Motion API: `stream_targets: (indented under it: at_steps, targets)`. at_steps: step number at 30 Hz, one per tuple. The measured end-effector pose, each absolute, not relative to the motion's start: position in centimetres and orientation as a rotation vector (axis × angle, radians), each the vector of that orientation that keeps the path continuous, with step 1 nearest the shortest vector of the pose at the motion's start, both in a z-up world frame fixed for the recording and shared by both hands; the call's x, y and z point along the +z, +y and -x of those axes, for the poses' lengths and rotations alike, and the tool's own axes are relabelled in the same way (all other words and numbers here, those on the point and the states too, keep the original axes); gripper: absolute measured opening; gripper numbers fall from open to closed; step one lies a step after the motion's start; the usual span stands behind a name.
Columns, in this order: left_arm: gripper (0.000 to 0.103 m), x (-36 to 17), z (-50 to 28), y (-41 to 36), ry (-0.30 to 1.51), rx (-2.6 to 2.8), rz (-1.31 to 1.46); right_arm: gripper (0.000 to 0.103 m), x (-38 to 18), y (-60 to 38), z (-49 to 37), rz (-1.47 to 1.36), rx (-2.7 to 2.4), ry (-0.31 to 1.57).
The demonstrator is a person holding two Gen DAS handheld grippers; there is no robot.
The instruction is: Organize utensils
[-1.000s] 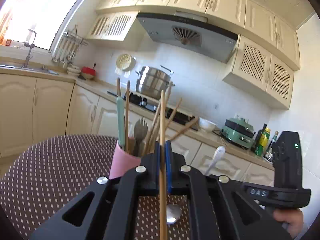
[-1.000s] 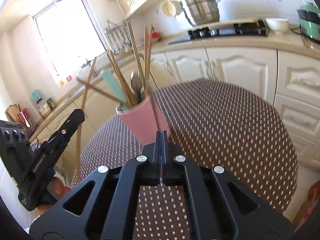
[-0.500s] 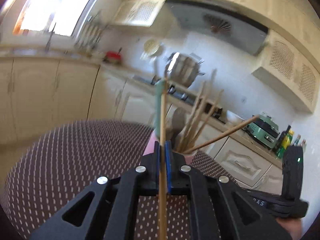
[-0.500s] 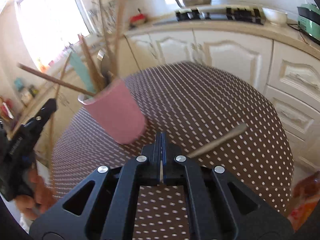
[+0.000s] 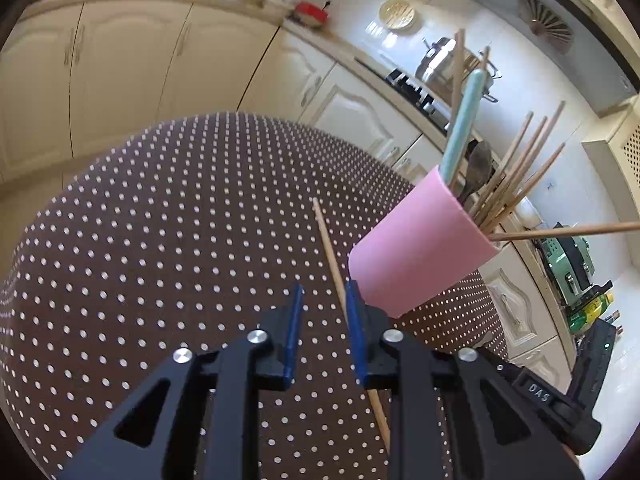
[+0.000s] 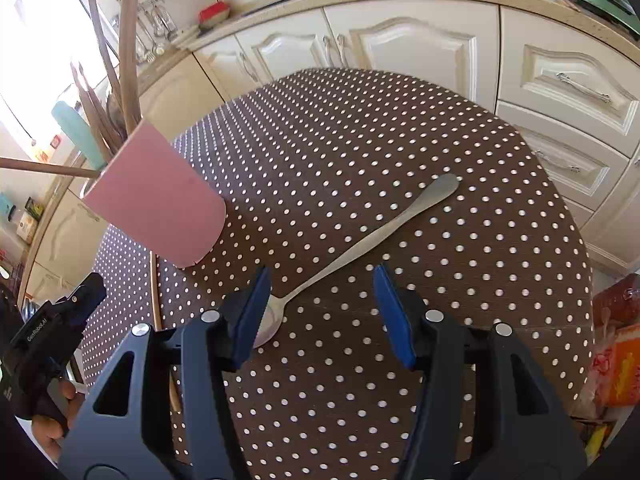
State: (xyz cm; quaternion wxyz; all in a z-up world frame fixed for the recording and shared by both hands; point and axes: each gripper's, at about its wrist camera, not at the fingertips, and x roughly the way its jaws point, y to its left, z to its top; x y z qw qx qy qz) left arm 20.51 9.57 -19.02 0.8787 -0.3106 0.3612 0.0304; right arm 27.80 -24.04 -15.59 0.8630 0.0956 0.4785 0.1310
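On the dotted counter (image 6: 400, 152), a metal spoon (image 6: 360, 244) lies flat, with its bowl just under the left finger of the right tool (image 6: 320, 314) and its handle pointing away. This tool is wide open and holds nothing. The left tool (image 5: 322, 334) is also open; a single chopstick (image 5: 340, 292) lies on the cloth between its fingers, close against the right one, and seems not to be gripped. The pink cup (image 5: 420, 248) stands just beside it, already full of chopsticks and a teal handle (image 5: 460, 136).

I think the step in hand is to pick up the spoon. To do it well, the right tool should shift so the thin neck of the spoon is centred between the fingers, go down until the tips almost touch the cloth, then close slowly. A flat, smooth spoon can slide away easily.
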Motion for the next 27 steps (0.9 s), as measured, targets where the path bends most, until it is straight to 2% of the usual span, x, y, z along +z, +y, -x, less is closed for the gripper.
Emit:
stream_targets:
  at_steps: [1, 5, 6, 11, 13, 18, 23, 25, 27]
  targets:
    - [0.033, -19.3, -20.9, 9.5, 0.778, 0.065, 0.643, 0.054, -15.9, -23.8, -28.4, -0.183, 0.265, 1.016]
    - [0.035, -19.9, -22.5, 9.1, 0.847, 0.055, 0.627, 0.052, -16.2, -22.3, -30.1, -0.119, 0.21, 1.035]
    - [0.039, -20.0, -22.9, 9.0, 0.857, 0.045, 0.629, 0.052, -16.2, -21.9, -30.5, -0.098, 0.197, 1.039]
    - [0.041, -20.5, -24.3, 7.5, 0.913, 0.017, 0.576, 0.031, -16.5, -19.6, -31.8, 0.076, 0.147, 1.032]
    - [0.041, -20.6, -24.8, 7.1, 0.934, 0.007, 0.552, 0.028, -16.8, -19.9, -32.1, 0.092, 0.175, 1.033]
    - [0.041, -20.2, -26.4, 4.8, 0.975, 0.042, 0.375, 0.009, -16.7, -21.3, -31.9, 0.073, 0.27, 1.064]
    - [0.023, -20.3, -27.1, 3.6, 0.984, 0.085, 0.239, 0.007, -16.6, -22.1, -31.4, 0.044, 0.343, 1.099]
    - [0.009, -20.4, -26.7, 3.9, 0.987, 0.061, 0.26, 0.007, -16.5, -22.2, -30.8, 0.046, 0.362, 1.11]
    - [0.008, -20.4, -25.3, 4.5, 0.998, 0.048, 0.288, 0.007, -16.4, -22.1, -29.7, 0.056, 0.384, 1.121]
